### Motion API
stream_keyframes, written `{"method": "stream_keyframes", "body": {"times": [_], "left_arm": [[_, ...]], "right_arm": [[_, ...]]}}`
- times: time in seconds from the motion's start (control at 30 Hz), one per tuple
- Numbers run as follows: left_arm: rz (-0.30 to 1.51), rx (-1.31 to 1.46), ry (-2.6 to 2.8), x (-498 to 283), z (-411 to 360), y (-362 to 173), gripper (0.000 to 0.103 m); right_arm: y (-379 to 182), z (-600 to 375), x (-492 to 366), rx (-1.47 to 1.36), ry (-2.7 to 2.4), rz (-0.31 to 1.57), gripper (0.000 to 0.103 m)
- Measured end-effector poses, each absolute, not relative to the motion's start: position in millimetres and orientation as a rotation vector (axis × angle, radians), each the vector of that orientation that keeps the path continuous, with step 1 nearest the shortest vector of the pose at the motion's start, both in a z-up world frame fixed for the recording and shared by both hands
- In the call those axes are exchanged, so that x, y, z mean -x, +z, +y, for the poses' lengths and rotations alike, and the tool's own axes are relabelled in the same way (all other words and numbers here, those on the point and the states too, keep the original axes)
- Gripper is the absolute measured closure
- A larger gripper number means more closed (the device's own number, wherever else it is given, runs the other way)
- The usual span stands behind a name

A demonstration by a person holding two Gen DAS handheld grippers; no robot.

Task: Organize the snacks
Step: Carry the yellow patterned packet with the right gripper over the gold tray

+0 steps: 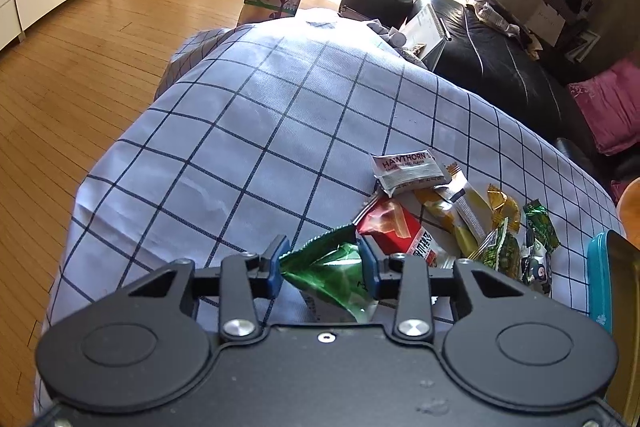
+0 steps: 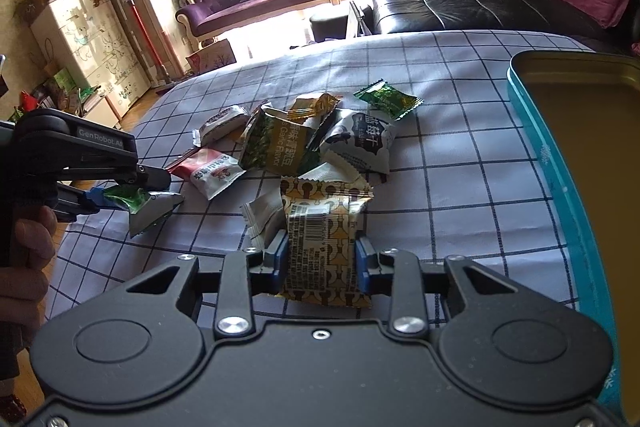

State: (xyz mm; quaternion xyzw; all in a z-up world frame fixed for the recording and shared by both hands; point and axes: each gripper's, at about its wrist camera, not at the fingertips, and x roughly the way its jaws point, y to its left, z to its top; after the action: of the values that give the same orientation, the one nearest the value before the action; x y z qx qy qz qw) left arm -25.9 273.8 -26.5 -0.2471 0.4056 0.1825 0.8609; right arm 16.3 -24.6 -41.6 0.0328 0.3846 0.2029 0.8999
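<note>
My left gripper (image 1: pixel 323 251) is shut on a green foil snack packet (image 1: pixel 332 275), its blue pads pressing both sides just above the checked cloth. The right wrist view shows that left gripper (image 2: pixel 120 191) at the left with the green packet (image 2: pixel 154 209) sticking out of it. My right gripper (image 2: pixel 320 247) is shut on a gold patterned packet (image 2: pixel 320 223) at the near edge of the snack pile. Several more packets lie heaped beyond: a red one (image 2: pixel 208 171), a garlic-flavour bag (image 2: pixel 276 147), a white Hawthorn bar (image 1: pixel 408 171).
A teal tin with a gold inside (image 2: pixel 560 187) stands open at the right, its rim (image 1: pixel 598 267) also showing in the left wrist view. The checked tablecloth (image 1: pixel 260 131) drops off to a wooden floor at the left. A black sofa (image 1: pixel 500 67) lies beyond. A person's hand (image 2: pixel 28 259) grips the left tool.
</note>
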Motion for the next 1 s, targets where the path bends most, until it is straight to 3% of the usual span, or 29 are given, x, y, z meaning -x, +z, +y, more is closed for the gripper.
{"method": "stream_keyframes", "body": {"times": [0.1,0.23,0.5,0.7,1.0], "left_arm": [[0.837,0.517,0.355,28,271,-22,0.068],[0.885,0.471,0.339,25,264,-25,0.052],[0.943,0.381,0.344,18,247,-30,0.050],[0.920,0.375,0.344,18,239,-22,0.068],[0.908,0.377,0.314,14,225,-12,0.069]], "right_arm": [[-41,-24,-14,-0.063,0.421,0.787,0.061],[-41,-25,-15,-0.068,0.419,0.788,0.061],[-36,-25,-14,-0.063,0.424,0.778,0.061],[-32,-30,-13,-0.087,0.431,0.773,0.061],[-27,-41,-13,-0.140,0.424,0.762,0.061]]}}
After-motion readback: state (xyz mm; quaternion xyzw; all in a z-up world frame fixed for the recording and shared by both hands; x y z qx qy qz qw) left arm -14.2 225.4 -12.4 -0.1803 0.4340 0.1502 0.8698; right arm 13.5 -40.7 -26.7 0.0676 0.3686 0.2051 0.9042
